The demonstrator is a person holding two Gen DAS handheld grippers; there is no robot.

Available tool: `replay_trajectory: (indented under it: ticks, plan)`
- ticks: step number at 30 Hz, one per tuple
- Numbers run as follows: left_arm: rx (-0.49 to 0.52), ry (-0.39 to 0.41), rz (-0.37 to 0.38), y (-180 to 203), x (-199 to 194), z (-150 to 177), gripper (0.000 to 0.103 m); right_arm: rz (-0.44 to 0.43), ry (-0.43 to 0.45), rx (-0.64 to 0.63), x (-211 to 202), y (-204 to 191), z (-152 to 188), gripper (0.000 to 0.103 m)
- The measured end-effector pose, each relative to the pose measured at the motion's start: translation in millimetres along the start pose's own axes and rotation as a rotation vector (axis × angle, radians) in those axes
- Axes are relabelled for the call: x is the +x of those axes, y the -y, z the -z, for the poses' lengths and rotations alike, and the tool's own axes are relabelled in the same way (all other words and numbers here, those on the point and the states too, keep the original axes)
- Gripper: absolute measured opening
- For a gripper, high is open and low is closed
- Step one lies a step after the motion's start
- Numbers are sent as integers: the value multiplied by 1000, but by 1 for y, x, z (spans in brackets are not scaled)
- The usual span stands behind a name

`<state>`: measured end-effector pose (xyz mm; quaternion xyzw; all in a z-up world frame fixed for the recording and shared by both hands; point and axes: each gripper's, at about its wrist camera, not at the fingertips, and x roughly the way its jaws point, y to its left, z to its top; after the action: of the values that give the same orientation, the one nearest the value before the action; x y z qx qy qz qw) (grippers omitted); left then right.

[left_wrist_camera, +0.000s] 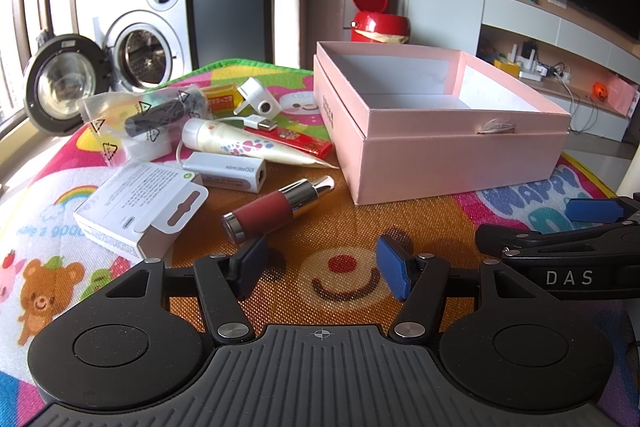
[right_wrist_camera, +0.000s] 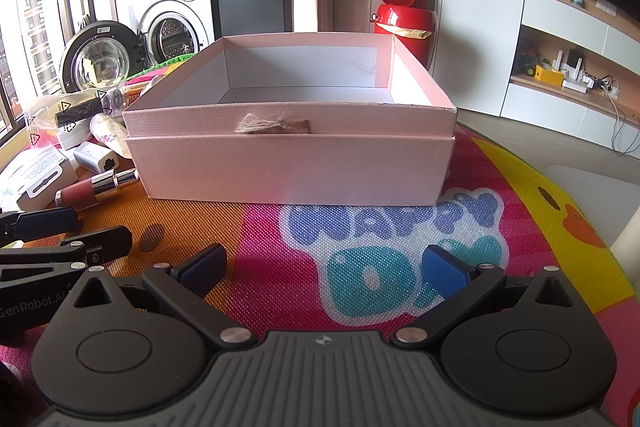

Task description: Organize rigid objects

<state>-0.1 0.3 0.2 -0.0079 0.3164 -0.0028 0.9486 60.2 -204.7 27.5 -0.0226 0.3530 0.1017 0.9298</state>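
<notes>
Rigid objects sit in a loose pile left of the pink box (left_wrist_camera: 440, 131), all on the cartoon-print mat (left_wrist_camera: 360, 227) over the tabletop; none is in the box yet, and its white interior shows nothing inside in either view. Judged: task barely started, everything left to move.

Nearest the box: maroon bottle (left_wrist_camera: 276, 209), glossy cylinder with chrome neck, lying on its side. Further left: white adapter (left_wrist_camera: 230, 171), hard plastic block; white carton (left_wrist_camera: 136, 205), matte card with hang tab; cream tube (left_wrist_camera: 244, 145), tapered; red packet (left_wrist_camera: 296, 141), flat; crinkly clear bag (left_wrist_camera: 140, 115) with a dark item inside.

Left gripper (left_wrist_camera: 320, 267): fingers spread wide, holding nothing, just short of the bottle. Right gripper (right_wrist_camera: 324, 267): fingers wide apart, empty, facing the box front.
</notes>
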Motion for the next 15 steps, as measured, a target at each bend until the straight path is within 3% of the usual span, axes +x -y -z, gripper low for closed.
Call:
replay_trajectory:
  ticks: [15]
  plan:
    - [6, 0, -5, 0, 1, 0, 66, -1, 1, 1, 0, 1, 1, 103]
